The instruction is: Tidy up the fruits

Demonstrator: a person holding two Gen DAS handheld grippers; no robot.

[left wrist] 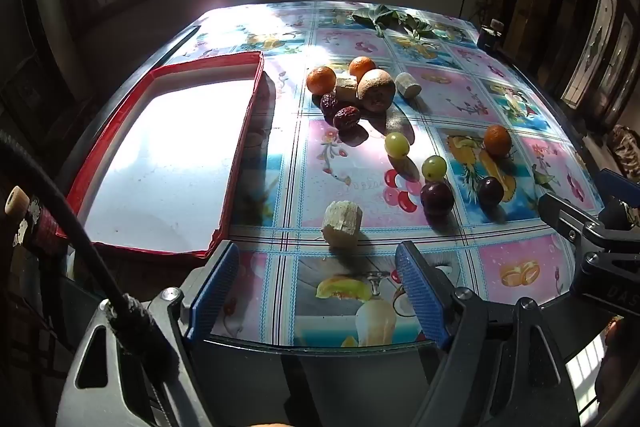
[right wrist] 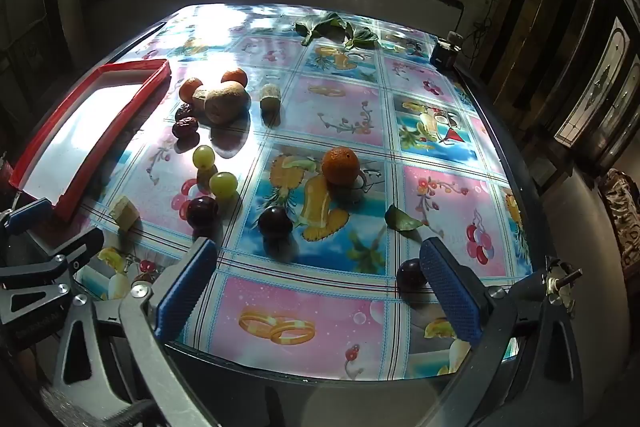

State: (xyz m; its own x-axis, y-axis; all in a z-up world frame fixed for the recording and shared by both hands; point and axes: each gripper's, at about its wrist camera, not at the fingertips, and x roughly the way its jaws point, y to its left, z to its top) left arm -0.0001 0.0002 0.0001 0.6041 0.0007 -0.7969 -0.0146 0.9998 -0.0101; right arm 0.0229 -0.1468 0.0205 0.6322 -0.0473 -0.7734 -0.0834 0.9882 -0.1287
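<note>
Both held wide apart with nothing between the pads: left hand-held gripper (left wrist: 318, 291) and right hand-held gripper (right wrist: 320, 289), over the near edge of the worktop (right wrist: 304, 307). Beside the red tray (left wrist: 240, 155), on its right: oranges (left wrist: 321, 80), a brown kiwi (left wrist: 375, 89), red dates (left wrist: 347, 117), green grapes (left wrist: 397, 144), dark plums (left wrist: 437, 197). Farther from the tray, a lone orange (right wrist: 340, 165).

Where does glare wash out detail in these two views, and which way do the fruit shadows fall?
Left wrist view: sunlight blows out the white floor of the red tray and the tablecloth behind it; shadows of the green grapes fall toward the camera. Right wrist view: glare is weaker, the tray still bright, and the lone orange stays sharp; fisheye bends the table edges in both.
</note>
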